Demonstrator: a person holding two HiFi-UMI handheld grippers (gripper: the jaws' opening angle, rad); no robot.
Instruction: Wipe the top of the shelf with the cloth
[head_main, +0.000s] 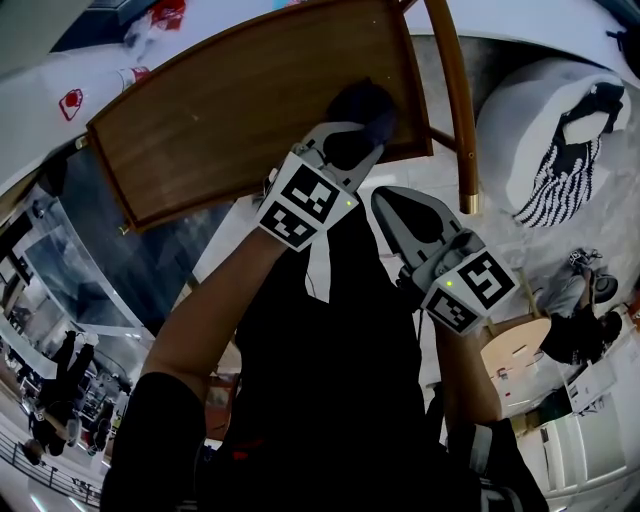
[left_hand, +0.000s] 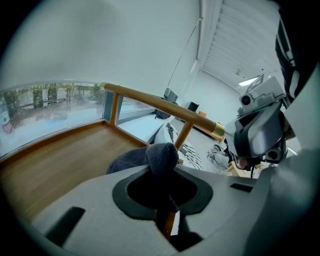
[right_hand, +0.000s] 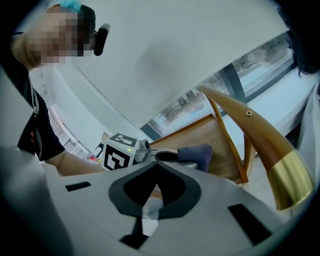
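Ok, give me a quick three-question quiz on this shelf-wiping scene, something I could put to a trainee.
1. True or false: the left gripper has its jaws shut on the dark blue cloth.
2. What does the cloth rest on? A) the wooden shelf top B) the floor C) a window pane
3. Fill the gap: the right gripper has its jaws ____, with nothing between them.
Key: 1 true; 2 A; 3 shut.
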